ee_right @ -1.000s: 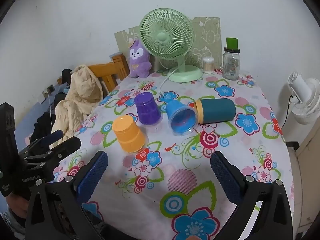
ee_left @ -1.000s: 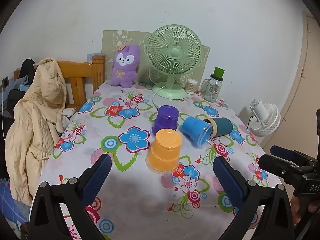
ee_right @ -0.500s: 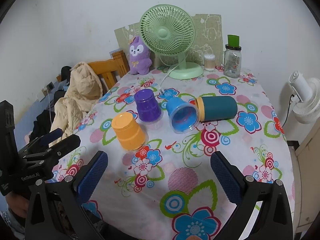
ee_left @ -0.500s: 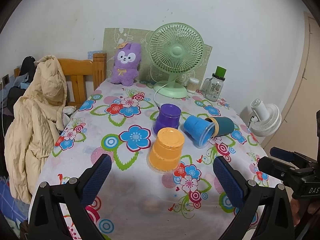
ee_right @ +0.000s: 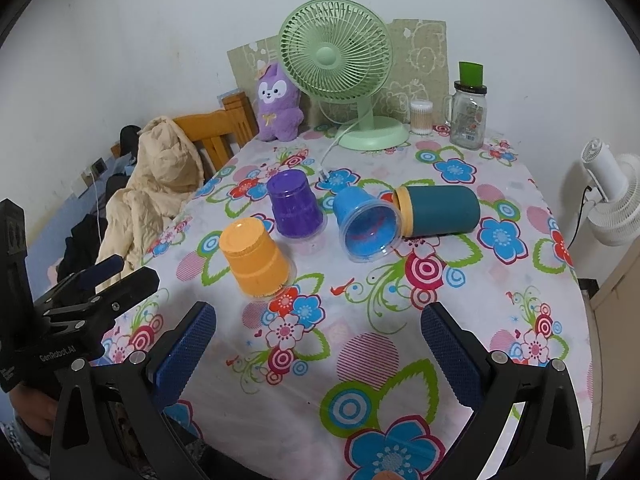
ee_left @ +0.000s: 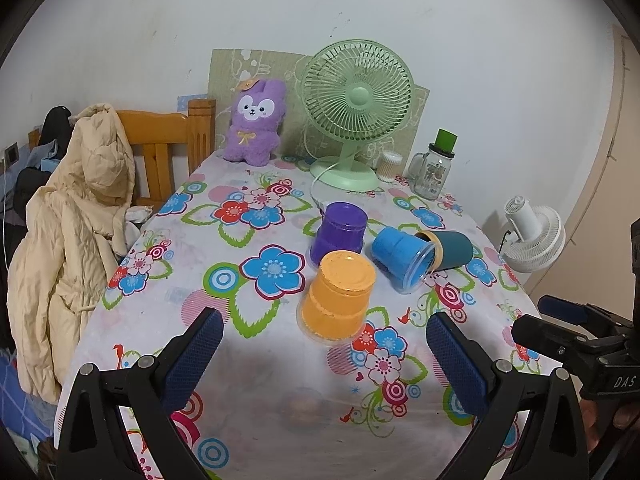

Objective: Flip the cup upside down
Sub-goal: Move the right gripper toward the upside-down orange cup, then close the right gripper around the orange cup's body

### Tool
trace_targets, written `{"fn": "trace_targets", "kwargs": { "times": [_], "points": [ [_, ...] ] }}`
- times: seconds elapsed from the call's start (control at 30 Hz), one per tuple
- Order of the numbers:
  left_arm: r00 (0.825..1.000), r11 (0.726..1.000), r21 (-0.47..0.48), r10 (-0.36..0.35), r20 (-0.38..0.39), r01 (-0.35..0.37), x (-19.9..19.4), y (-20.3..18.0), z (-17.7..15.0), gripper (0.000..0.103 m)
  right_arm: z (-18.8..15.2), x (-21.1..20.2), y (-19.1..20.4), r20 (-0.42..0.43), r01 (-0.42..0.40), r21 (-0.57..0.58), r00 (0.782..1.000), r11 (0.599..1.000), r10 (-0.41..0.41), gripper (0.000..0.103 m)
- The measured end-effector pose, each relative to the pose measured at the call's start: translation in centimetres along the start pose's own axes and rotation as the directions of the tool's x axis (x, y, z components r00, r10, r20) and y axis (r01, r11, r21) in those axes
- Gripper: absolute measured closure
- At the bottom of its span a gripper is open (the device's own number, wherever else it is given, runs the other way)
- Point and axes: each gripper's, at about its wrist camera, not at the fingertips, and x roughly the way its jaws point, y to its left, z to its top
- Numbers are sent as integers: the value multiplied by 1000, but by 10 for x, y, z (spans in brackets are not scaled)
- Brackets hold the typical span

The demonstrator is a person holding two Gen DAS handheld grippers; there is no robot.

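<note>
Cups: tapered plastic, orange cup (ee_left: 338, 300) inverted | blue cup (ee_right: 366, 224) sideways | both tools (ee_left: 324, 354) (ee_right: 318, 340) agape, empty

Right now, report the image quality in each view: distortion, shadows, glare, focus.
Left wrist view: strong fisheye bending with dark corners; a soft shadow falls on the tablecloth between the fingers; orange cup sharp. Right wrist view: same curvature; even indoor light, no strong glare; blue cup and fan in focus.

Orange cup (ee_right: 255, 257), purple cup (ee_right: 295, 209), blue cup (ee_right: 366, 222), floral tablecloth (ee_right: 400, 320), green fan (ee_right: 336, 50)
</note>
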Motion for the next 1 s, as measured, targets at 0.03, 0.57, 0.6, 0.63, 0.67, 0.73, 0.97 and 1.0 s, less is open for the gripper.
{"fn": "trace_targets", "kwargs": {
  "times": [0.03, 0.57, 0.6, 0.63, 0.67, 0.73, 0.97, 1.0],
  "points": [
    [1000, 1000, -3, 1, -2, -1, 1, 1, 0, 0, 0, 1, 1, -3, -2, -2, 1000, 1000, 2, 0],
    [999, 999, -32, -5, -40, 4, 16, 25, -7, 0, 9, 34, 22, -80, 1, -42, 997, 999, -4, 0],
    [999, 1000, -29, 4, -50, -5, 19, 28, -9, 0, 10, 38, 25, -84, -4, -45, 996, 999, 0, 0],
    [998, 1000, -26, 10, -55, -12, 20, 30, -11, 0, 12, 42, 28, -90, -11, -51, 996, 999, 6, 0],
    [998, 999, -24, 21, -62, -22, 22, 34, -13, 0, 13, 47, 32, -95, -17, -59, 995, 998, 12, 0],
    [996, 999, -29, 35, -78, -37, 26, 42, -16, 0, 16, 54, 38, -103, -23, -73, 995, 997, 16, 0],
    [988, 997, -24, 75, -134, -79, 45, 62, -23, 0, 33, 91, 57, -149, -67, -102, 988, 993, 51, 0],
    [987, 996, -23, 77, -140, -81, 47, 63, -24, 0, 37, 99, 62, -162, -68, -116, 986, 991, 48, 0]
  ]
}}
